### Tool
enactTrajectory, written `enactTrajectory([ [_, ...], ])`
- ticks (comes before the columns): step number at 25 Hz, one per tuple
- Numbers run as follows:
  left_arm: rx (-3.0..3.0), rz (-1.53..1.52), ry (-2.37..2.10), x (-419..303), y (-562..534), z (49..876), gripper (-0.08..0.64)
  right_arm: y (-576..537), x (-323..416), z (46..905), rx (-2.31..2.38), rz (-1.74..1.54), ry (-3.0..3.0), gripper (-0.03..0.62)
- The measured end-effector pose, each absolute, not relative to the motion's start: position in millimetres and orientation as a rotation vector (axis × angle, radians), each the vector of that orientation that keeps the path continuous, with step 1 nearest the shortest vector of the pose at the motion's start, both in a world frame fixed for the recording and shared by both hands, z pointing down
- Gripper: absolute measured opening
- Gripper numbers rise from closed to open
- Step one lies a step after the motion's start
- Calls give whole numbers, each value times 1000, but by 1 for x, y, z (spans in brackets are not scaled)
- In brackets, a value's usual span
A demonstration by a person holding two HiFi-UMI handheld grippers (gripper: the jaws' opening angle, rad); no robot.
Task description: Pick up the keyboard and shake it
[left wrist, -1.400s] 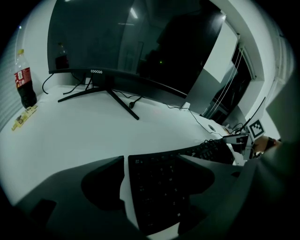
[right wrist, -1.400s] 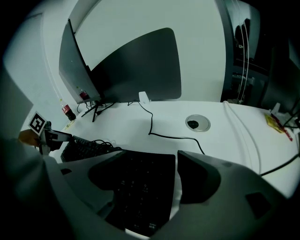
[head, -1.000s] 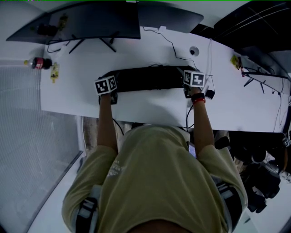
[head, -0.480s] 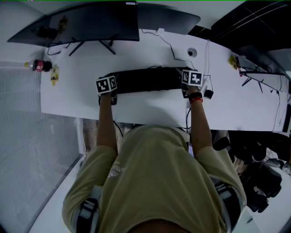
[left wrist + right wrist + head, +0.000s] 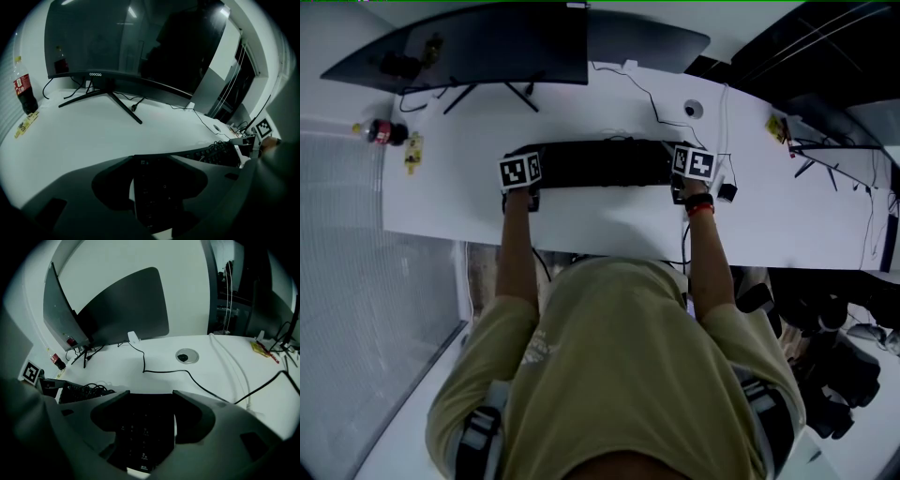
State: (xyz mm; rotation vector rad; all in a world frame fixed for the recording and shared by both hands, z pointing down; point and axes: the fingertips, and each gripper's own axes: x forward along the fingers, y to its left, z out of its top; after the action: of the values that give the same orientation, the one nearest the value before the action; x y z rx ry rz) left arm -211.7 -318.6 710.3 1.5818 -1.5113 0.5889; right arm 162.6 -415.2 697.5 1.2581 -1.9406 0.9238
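White desk (image 5: 609, 220) carries a curved monitor (image 5: 487, 47) at 12 o'clock and a cola bottle (image 5: 382, 132) at 10. At its centre lies the black keyboard (image 5: 600, 164), long axis running 9 to 3. The left gripper (image 5: 153, 158) and right gripper (image 5: 151, 392) straddle its ends, jaws apart, unclenched.

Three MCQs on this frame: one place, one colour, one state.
1. The keyboard is: A white; B black; C red.
2. The cola bottle stands: A at the desk's left end; B right of the keyboard; C on the floor.
3. The left gripper's jaws: A shut, empty; B clamping a cable; C apart around the keyboard's end.
B: black keys against the white desk. A: it stands left of the monitor. C: keys show between the jaws.
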Motion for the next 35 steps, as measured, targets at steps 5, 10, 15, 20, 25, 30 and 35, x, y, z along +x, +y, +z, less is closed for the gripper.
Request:
enactTrajectory([
  [5,1596,575,-1513,-212,-312,704,224,-412,161,685,1267,886,-1967,295],
  [10,1620,569,-1524,-213,-308,697,224,-405,162,676,1292,872,-1977,293],
  [15,1641,574,-1539,-212,-304,690,224,-397,163,668,1312,853,-1992,293],
  [20,1673,579,-1557,-211,-300,679,224,-388,166,656,1331,832,-2012,291],
  [25,1707,581,-1578,-212,-294,670,224,-377,167,646,1356,812,-2021,291],
  [30,1738,569,-1606,-211,-288,661,223,-365,169,635,1379,789,-2035,290],
  [35,1765,550,-1647,-210,-278,654,222,-354,169,627,1394,760,-2056,290],
])
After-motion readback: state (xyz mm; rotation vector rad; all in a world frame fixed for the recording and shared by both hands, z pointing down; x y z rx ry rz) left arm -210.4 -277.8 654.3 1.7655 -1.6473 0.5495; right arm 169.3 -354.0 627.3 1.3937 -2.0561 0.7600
